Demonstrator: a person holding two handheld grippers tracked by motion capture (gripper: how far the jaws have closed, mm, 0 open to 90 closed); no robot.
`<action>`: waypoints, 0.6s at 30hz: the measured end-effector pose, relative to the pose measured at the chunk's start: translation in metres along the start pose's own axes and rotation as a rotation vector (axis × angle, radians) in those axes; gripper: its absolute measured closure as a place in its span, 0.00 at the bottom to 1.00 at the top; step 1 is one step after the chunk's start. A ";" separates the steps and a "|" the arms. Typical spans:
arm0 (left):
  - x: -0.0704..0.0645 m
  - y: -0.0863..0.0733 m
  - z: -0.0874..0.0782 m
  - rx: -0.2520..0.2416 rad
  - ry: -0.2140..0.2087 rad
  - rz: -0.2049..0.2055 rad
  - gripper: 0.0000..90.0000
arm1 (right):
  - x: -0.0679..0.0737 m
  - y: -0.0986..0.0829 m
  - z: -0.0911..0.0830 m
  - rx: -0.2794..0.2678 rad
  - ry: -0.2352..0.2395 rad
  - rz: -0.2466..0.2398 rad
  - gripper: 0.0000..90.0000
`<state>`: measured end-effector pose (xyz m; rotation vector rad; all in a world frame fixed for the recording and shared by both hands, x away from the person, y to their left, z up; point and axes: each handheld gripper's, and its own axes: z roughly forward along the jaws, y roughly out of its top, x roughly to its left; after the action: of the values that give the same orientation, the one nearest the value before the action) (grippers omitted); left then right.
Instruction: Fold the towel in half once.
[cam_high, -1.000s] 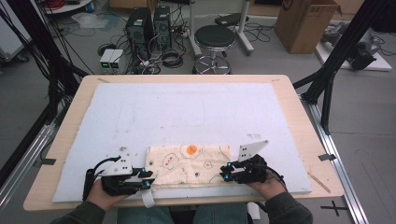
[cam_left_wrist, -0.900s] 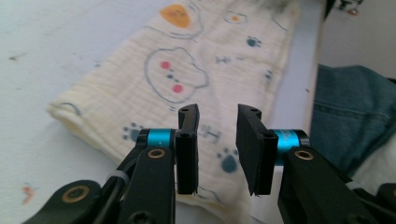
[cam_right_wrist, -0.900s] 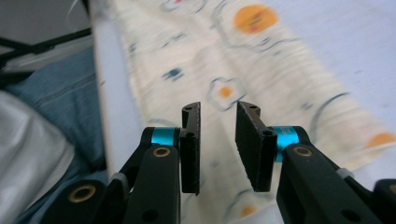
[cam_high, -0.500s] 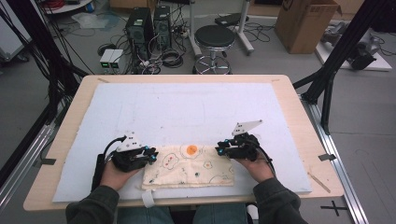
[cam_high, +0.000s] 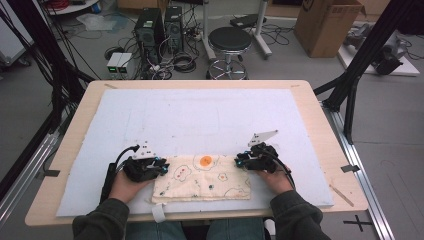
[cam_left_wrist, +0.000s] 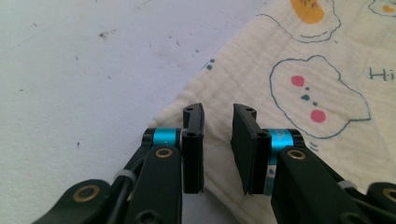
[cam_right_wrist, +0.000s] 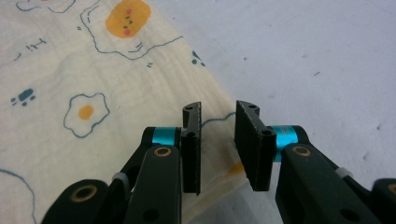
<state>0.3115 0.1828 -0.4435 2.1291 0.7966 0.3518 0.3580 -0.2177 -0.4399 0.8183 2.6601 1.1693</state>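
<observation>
A cream cloth (cam_high: 205, 177) printed with fried eggs lies flat on the white mat (cam_high: 200, 115) near the table's front edge. My left gripper (cam_high: 162, 167) is at the cloth's far left corner and my right gripper (cam_high: 240, 161) at its far right corner. In the left gripper view the gripper (cam_left_wrist: 218, 114) stands open just above the cloth (cam_left_wrist: 299, 60), its jaws a narrow gap apart over the cloth's edge. In the right gripper view the gripper (cam_right_wrist: 218, 109) is open the same way over the cloth (cam_right_wrist: 70, 70) near its corner. Nothing is pinched between either pair of jaws.
The mat covers most of the wooden table (cam_high: 320, 115). A white strap (cam_high: 159, 212) hangs over the front edge below the cloth. Beyond the table stand a black stool (cam_high: 230, 40), computer cases (cam_high: 160, 25) and a cardboard box (cam_high: 325, 25).
Both grippers moved away from the person, from the cloth's near corners to its far corners, and closed in slightly toward it. The cloth lies much as before.
</observation>
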 end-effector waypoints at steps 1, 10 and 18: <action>0.000 0.000 0.000 -0.001 0.000 0.000 0.82 | 0.000 -0.002 -0.001 -0.007 -0.001 0.003 0.80; -0.001 -0.002 -0.001 -0.010 -0.002 0.003 0.80 | 0.001 -0.006 -0.004 -0.013 -0.012 0.003 0.78; -0.002 0.000 -0.004 -0.026 -0.021 -0.013 0.71 | 0.004 -0.006 -0.004 -0.035 0.012 0.008 0.66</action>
<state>0.3078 0.1835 -0.4413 2.0994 0.7892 0.3308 0.3512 -0.2214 -0.4412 0.8195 2.6406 1.2234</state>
